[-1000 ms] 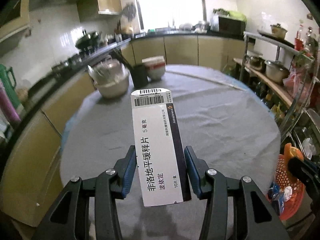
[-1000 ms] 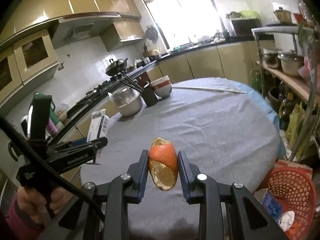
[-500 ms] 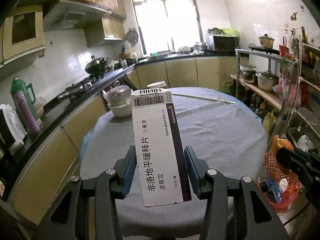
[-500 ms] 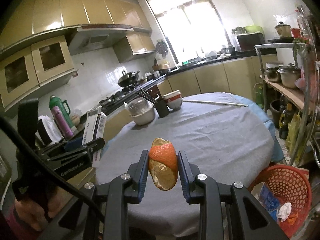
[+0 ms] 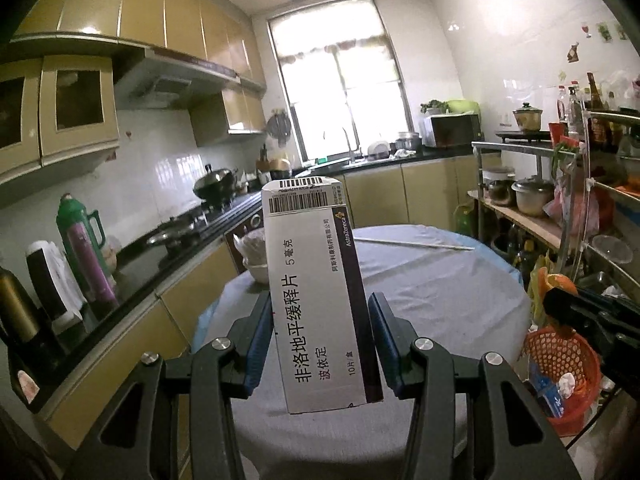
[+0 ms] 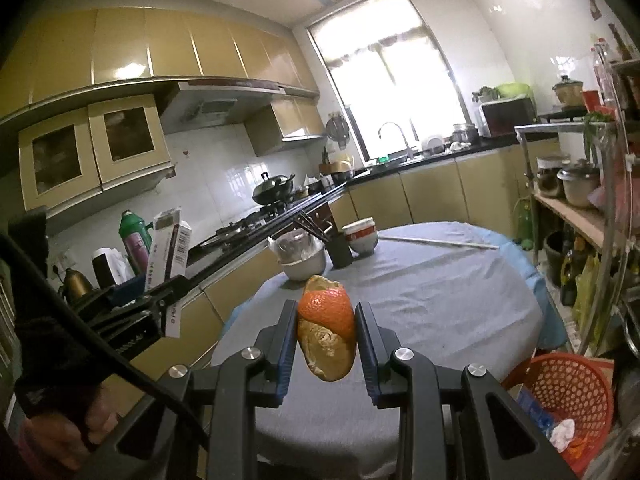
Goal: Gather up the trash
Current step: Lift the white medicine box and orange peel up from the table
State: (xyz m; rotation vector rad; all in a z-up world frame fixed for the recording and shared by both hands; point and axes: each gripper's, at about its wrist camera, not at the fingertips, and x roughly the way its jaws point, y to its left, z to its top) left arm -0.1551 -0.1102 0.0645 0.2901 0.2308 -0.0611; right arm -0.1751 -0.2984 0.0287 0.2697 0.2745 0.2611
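We hold two pieces of trash clear above the round desk [image 6: 440,292]. Our left tongs [image 5: 320,344] clamp narrow on a white medicine box [image 5: 316,292], gripped low on its long sides so it stands upright. Our right tongs [image 6: 326,340] pinch a curl of orange peel [image 6: 326,328] across its middle so it does not slip out. The red basket [image 6: 560,392] sits on the floor beside the desk with wrappers already in it; it looks like where both pieces belong.
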